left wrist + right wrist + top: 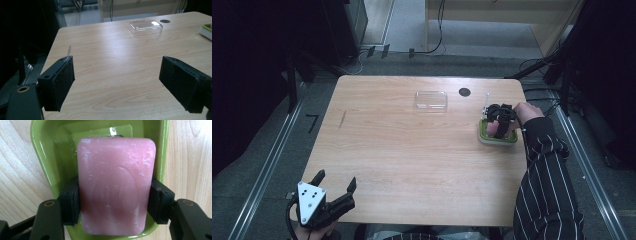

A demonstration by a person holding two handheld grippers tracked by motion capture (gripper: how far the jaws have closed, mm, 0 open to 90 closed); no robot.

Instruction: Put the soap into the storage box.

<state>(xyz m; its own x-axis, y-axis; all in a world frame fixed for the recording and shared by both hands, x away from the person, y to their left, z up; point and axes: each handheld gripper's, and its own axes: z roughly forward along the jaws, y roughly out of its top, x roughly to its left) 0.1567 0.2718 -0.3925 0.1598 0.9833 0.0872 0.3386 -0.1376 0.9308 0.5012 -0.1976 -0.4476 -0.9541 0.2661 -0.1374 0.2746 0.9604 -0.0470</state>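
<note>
A pink bar of soap [116, 185] lies in a green soap dish [47, 157], and my right gripper [115, 202] is shut on the bar, a black pad pressed to each long side. From above, that gripper [501, 125] points down into the dish [484, 134] at the table's right edge, with the pink soap [502, 129] between its jaws. My left gripper [334, 181] rests at the near left corner of the table, its jaws wide apart with nothing between them. In its own view the left gripper [117, 82] frames bare wood.
A clear plastic lid [431, 100] lies upside down at the back middle of the wooden table [412, 150], also seen as the lid [145, 27] ahead of the left gripper. A dark round hole [464, 92] sits beside it. Cables and metal rails run around the table.
</note>
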